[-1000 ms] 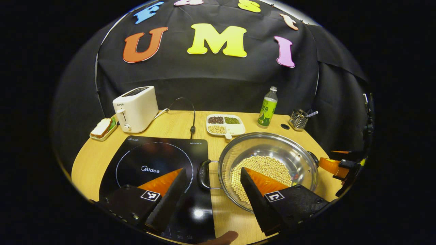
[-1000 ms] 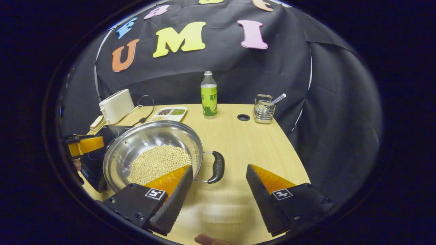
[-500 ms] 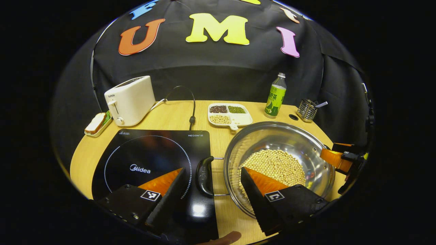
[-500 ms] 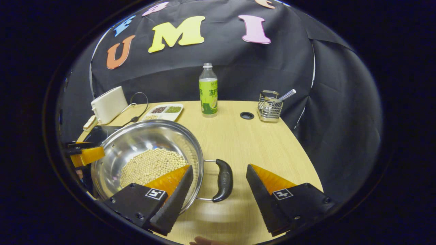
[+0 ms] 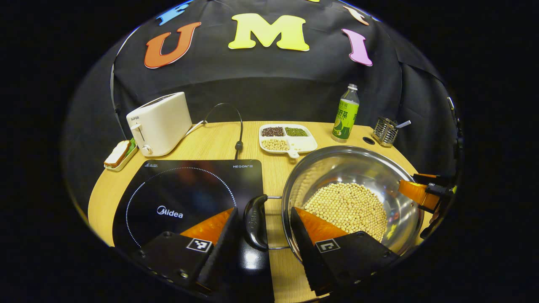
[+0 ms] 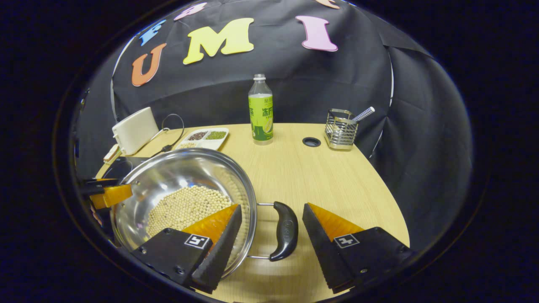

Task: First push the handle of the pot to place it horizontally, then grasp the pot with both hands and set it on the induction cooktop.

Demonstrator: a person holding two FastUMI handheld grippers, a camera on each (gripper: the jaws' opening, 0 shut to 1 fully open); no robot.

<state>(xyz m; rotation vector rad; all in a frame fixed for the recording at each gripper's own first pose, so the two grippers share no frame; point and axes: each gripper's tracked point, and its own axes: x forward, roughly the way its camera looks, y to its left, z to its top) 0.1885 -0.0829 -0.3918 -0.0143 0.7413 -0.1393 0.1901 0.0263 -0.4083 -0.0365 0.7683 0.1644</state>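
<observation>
A steel pot holding pale beans rests on the wooden table, just right of the black induction cooktop. Its black left handle lies level over the cooktop's right edge, between the fingers of my left gripper, which is open with gaps on both sides. In the right gripper view the pot sits at the lower left. Its right handle lies between the fingers of my right gripper, also open. Across the pot, each view shows the tip of the opposite gripper.
Along the back stand a white toaster with its cable, a small plate with bread, a divided dish of grains, a green bottle and a wire holder. A round hole sits in the tabletop.
Both grippers have come forward and lower, so each handle now lies deeper between the fingers. The left gripper's fingers have narrowed a little. The pot has not shifted on the table.
</observation>
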